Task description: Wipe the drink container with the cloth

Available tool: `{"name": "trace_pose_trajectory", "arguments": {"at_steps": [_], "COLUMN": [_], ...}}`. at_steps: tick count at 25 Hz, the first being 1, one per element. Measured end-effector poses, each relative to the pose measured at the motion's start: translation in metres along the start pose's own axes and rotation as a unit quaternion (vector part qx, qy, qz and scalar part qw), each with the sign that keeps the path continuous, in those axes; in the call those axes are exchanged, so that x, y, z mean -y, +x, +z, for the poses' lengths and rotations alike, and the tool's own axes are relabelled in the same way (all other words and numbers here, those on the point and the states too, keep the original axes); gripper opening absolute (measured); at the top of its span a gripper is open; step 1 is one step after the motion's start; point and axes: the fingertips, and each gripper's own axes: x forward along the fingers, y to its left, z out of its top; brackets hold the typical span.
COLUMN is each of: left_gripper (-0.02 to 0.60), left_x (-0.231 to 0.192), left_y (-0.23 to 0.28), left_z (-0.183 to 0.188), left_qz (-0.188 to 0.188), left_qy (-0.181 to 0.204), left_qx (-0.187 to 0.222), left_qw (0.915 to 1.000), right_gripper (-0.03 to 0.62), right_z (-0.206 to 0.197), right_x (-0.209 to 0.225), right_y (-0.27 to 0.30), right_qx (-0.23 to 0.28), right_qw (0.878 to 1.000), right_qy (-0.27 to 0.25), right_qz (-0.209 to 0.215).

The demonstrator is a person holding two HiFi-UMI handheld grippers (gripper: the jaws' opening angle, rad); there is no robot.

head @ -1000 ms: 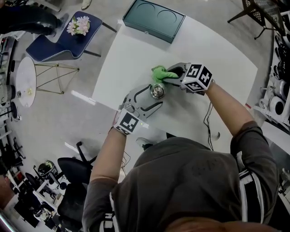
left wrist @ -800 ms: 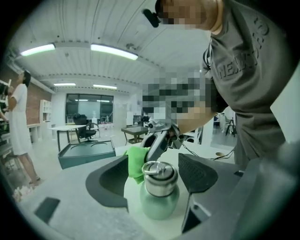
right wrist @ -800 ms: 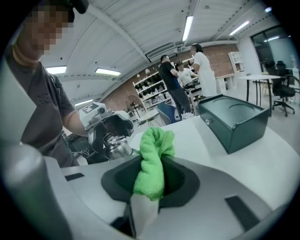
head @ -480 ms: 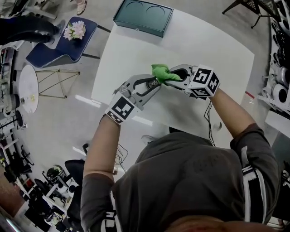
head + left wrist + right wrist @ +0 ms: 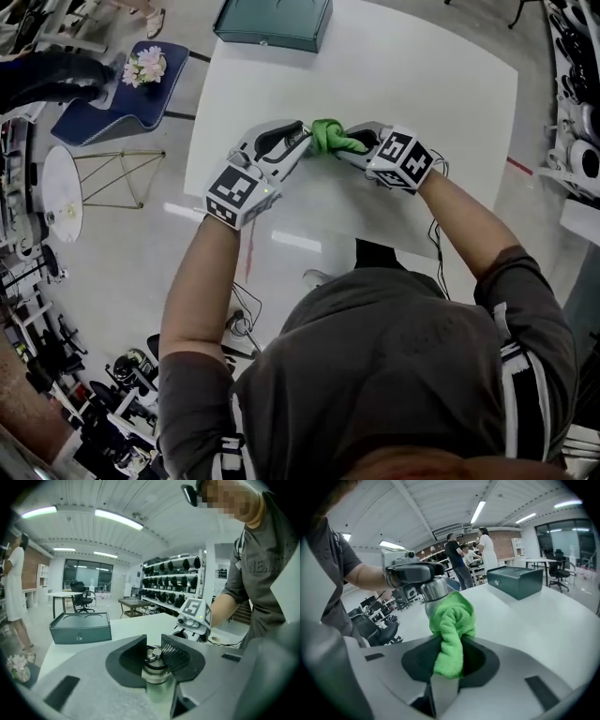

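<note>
1. Over the near left part of the worktop (image 5: 422, 103), your left tongs (image 5: 298, 141) have just been closing and clamp the neck of the steel drink bottle (image 5: 435, 590).
2. Your right tongs (image 5: 352, 148) are shut on the green cloth (image 5: 451, 625), which presses against the bottle's side. I judge the wiping is only starting, and most of the body remains.
3. The bottle stands about upright, with its cap (image 5: 153, 654) upward and its long axis vertical.

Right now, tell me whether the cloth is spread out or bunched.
Bunched: the green cloth is a crumpled wad pinched in the right gripper, against the steel bottle.
</note>
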Motion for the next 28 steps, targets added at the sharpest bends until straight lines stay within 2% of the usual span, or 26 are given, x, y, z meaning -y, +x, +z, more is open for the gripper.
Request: {"name": "trace_pose_trajectory", "arguments": {"at_steps": [4,8,13,21,28], "left_gripper": [0.089,0.089,0.087,0.087,0.086], "left_x": [-0.006,-0.002,0.006,0.015,0.015], "left_y": [0.001,0.003,0.002,0.004,0.001], "left_z": [0.0,0.0,-0.001,0.001,0.0], "left_qz": [-0.009,-0.022,-0.03,-0.042,-0.05], "left_qy": [-0.02,-0.004,0.005,0.011,0.018], "left_qx": [0.004,0.004,0.006,0.017,0.018], "left_qw": [0.9998,0.9997,0.9995,0.9989,0.9984], "right_gripper": [0.084,0.084,0.084,0.084,0.084], "right_z": [0.015,0.02,0.013,-0.011,-0.016], "right_x": [-0.035,-0.064,-0.063,-0.052,-0.05], "right_y": [-0.029,-0.015,0.013,0.026,0.037], "right_qx": [0.044,0.031,0.015,-0.016,-0.036], "right_qw": [0.999,0.998,0.999,1.0,0.999], "right_qy": [-0.01,-0.052,-0.037,-0.017,0.006], "right_qz": [-0.001,0.009,0.002,-0.014,-0.009]}}
